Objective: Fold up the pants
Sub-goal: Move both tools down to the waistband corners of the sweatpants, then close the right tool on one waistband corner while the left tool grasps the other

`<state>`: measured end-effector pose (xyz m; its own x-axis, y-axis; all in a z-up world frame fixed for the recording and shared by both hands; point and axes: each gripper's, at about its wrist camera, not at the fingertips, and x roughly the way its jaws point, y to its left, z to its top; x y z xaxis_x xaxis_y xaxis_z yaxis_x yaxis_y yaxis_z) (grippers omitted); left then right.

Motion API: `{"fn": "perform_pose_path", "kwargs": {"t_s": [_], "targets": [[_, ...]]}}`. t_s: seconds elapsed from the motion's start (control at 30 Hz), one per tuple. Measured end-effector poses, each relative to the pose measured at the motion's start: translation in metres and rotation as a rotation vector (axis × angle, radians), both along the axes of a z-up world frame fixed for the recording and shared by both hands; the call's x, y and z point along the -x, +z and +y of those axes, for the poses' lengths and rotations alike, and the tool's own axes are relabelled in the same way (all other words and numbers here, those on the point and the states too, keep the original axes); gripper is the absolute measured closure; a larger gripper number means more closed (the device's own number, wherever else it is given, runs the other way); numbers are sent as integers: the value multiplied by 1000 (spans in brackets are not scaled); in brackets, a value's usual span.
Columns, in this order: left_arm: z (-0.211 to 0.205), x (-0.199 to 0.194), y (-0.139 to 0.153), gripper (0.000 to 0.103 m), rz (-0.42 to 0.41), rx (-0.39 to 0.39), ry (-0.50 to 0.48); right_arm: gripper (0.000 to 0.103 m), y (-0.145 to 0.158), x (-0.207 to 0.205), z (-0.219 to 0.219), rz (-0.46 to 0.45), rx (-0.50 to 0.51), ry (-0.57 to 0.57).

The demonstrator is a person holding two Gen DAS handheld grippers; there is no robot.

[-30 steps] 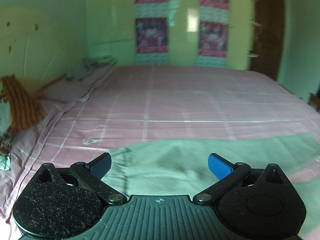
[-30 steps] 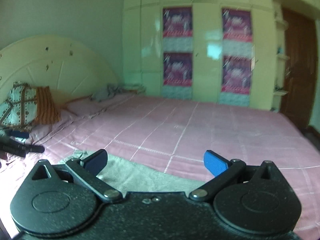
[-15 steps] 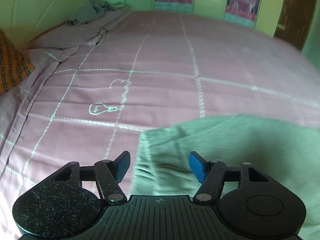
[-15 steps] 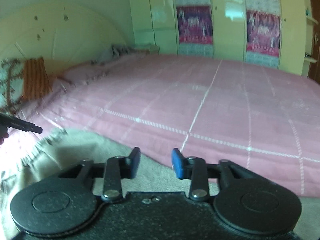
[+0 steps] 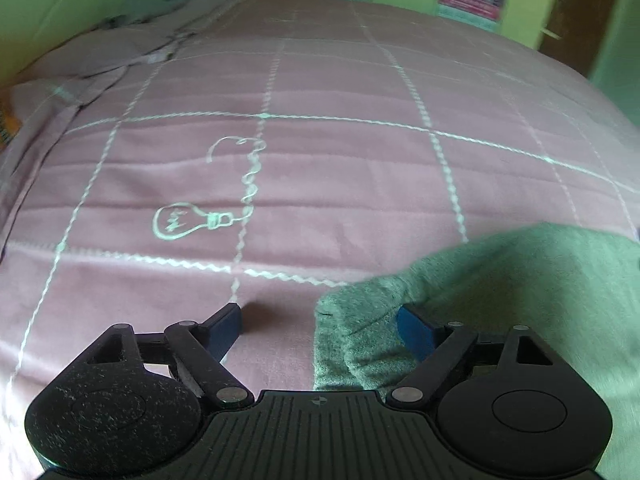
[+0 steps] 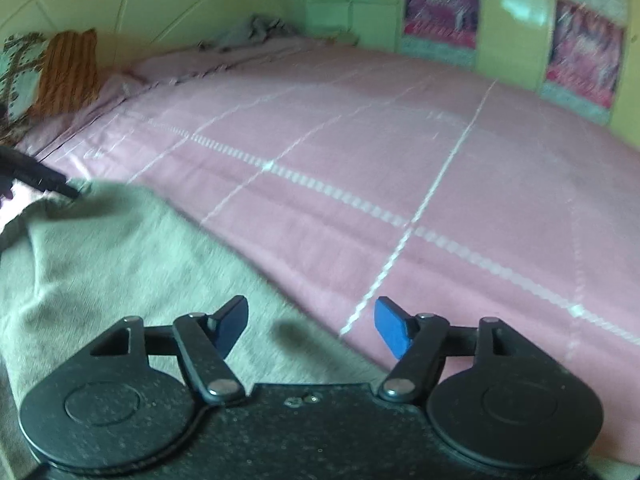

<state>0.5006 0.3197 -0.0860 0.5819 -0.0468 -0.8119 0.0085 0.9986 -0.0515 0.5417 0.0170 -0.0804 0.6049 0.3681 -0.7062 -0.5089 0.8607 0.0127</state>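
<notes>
Grey-green pants (image 5: 520, 292) lie on the pink bed. In the left wrist view their folded corner bulges up between the fingers of my left gripper (image 5: 320, 326), which is open; the right blue pad (image 5: 416, 332) is pressed into the cloth, the left pad (image 5: 226, 328) is on bare sheet. In the right wrist view the pants (image 6: 112, 256) spread at lower left. My right gripper (image 6: 310, 326) is open over their far edge, holding nothing. The left gripper's dark tip (image 6: 36, 174) shows at the pants' far-left corner.
The pink checked bedsheet (image 5: 340, 168) carries a white lightbulb drawing (image 5: 188, 220). Pillows (image 6: 52, 68) lean on the headboard at the far left. A grey crumpled cloth (image 6: 256, 28) lies at the bed's far corner. Wardrobe doors with posters (image 6: 440, 8) stand behind.
Both grippers have dropped low to the bed and tilted down. The right gripper narrowed half a second ago and has opened wide again. The left gripper now straddles the pants' corner.
</notes>
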Motion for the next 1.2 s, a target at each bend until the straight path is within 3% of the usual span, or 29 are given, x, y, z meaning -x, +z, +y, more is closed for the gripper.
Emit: {"fn": "perform_pose_path", "kwargs": {"t_s": [0.13, 0.23, 0.27, 0.3, 0.33, 0.37, 0.4, 0.47, 0.5, 0.7, 0.73, 0.83, 0.87, 0.97, 1.0, 1.07, 1.1, 1.17, 1.2], "targets": [[5, 0, -7, 17, 26, 43, -26, 32, -12, -2, 3, 41, 56, 86], [-3, -2, -12, 19, 6, 20, -8, 32, -16, -6, 1, 58, 30, 74], [-4, -2, -12, 25, -2, 19, -5, 42, -17, -4, 2, 59, 27, 73], [-4, -1, -10, 43, -10, 34, -6, 64, -16, -2, 4, 58, 27, 76], [-5, -2, -7, 64, -14, 65, -11, 80, -15, 1, 6, 58, 19, 78], [-9, -1, -4, 64, -18, 50, -10, 94, -13, 3, 7, 66, 16, 77], [-17, 1, -2, 67, -28, -4, -21, 98, -11, 6, 10, 63, 30, 74], [-25, 10, 7, 79, -70, -44, -17, 99, -6, 17, 17, 28, 78, 77], [-23, 17, 14, 84, -94, -27, -4, 99, 0, 22, 19, 8, 82, 70], [-11, 84, 63, 89, -298, 61, 10, 99, 63, 86, 12, -157, 15, 75], [-8, 100, 72, 99, -344, 91, 15, 99, 71, 101, 11, -185, 18, 89], [0, 151, 83, 100, -440, 112, 34, 99, 88, 155, 12, -275, 58, 121], [4, 165, 78, 100, -433, 127, 42, 99, 90, 172, 12, -300, 68, 127], [8, 196, 52, 99, -358, 195, 63, 99, 84, 226, 11, -326, 63, 143], [2, 199, 41, 99, -293, 204, 55, 99, 75, 239, 13, -326, 69, 151], [-16, 208, 31, 99, -257, 229, 14, 98, 47, 261, 20, -302, 102, 173], [-27, 208, 27, 94, -228, 216, 2, 98, 31, 266, 22, -266, 116, 175], [-42, 202, 17, 69, -172, 142, 9, 96, -3, 270, 30, -207, 152, 174], [-41, 201, 15, 52, -173, 139, 28, 95, -16, 268, 29, -158, 149, 156]]}}
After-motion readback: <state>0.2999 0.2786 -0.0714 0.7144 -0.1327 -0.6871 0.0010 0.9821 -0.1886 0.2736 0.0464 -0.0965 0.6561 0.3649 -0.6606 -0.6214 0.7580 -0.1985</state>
